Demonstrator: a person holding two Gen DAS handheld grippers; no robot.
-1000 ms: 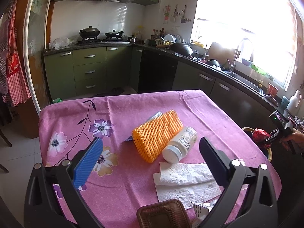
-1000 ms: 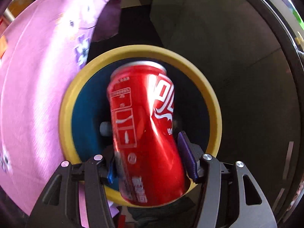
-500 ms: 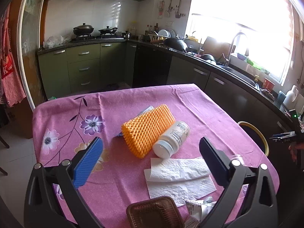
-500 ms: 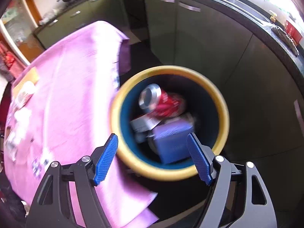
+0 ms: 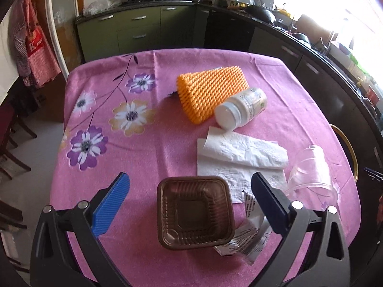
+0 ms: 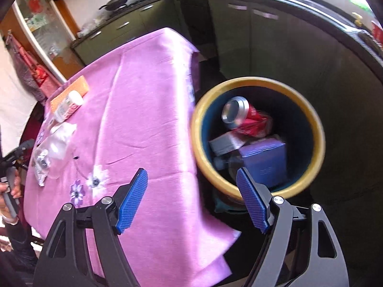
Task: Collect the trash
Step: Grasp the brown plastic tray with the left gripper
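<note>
My left gripper (image 5: 189,178) is open and hovers over the near end of the pink-clothed table (image 5: 143,143), with a brown plastic tray (image 5: 195,212) lying between its fingers, untouched. Beyond the tray lie a white paper towel (image 5: 239,153), a white bottle (image 5: 240,111) on its side, an orange spiky pad (image 5: 210,93), a clear plastic cup (image 5: 308,169) and a crumpled wrapper (image 5: 249,239). My right gripper (image 6: 191,172) is open and empty above the gap between the table and the yellow-rimmed bin (image 6: 258,81). A red can (image 6: 249,117) lies inside the bin.
The bin also holds a purple box (image 6: 265,157) and a grey box (image 6: 225,143), and stands on the floor beside the table's edge (image 6: 194,110). Dark kitchen cabinets (image 6: 263,35) run behind it. A person's hand (image 6: 12,189) shows at the far left.
The right gripper opened and let go of the red can, which now lies in the bin, then drew back towards the table. The left gripper tilted down over the brown tray.
</note>
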